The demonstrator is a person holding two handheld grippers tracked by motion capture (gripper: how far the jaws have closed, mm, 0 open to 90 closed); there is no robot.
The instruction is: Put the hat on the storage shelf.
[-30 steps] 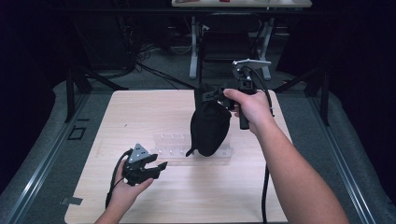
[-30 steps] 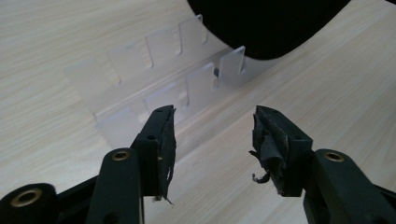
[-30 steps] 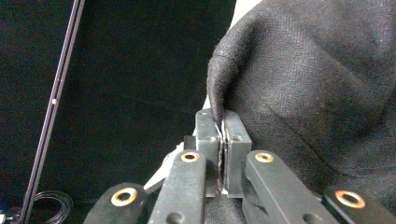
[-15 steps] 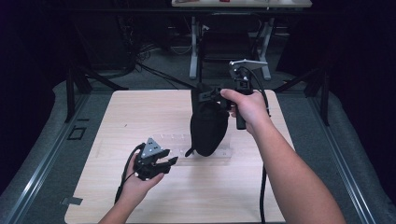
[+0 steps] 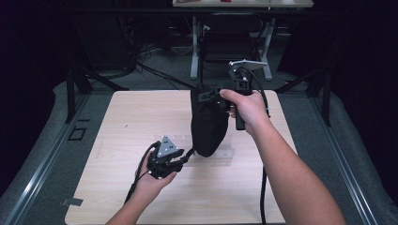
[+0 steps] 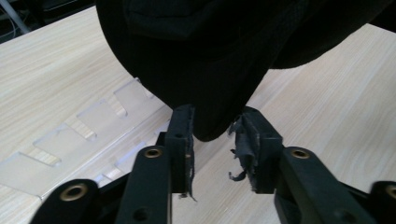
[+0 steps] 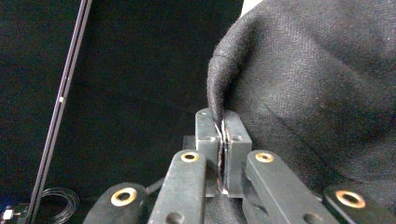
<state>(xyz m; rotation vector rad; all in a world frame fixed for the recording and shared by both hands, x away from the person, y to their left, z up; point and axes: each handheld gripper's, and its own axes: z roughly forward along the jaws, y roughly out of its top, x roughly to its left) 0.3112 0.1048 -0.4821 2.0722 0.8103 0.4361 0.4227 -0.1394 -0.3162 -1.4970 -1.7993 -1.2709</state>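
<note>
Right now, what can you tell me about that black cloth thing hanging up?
The black cloth looks like soft woven fabric, bunched into a drooping pouch shape. It hangs over the wooden table, its top edge pinched in the right gripper. Its rounded bottom tip dangles just above a clear plastic strip and sits between the left gripper's closing jaws.

Black cloth bag (image 5: 209, 126) hangs mid-table (image 5: 117, 117), blocking centre. Clear slotted acrylic strip (image 6: 70, 135) lies flat beneath, possibly snagging low passes. Wide bare tabletop left, right and near edge.
</note>
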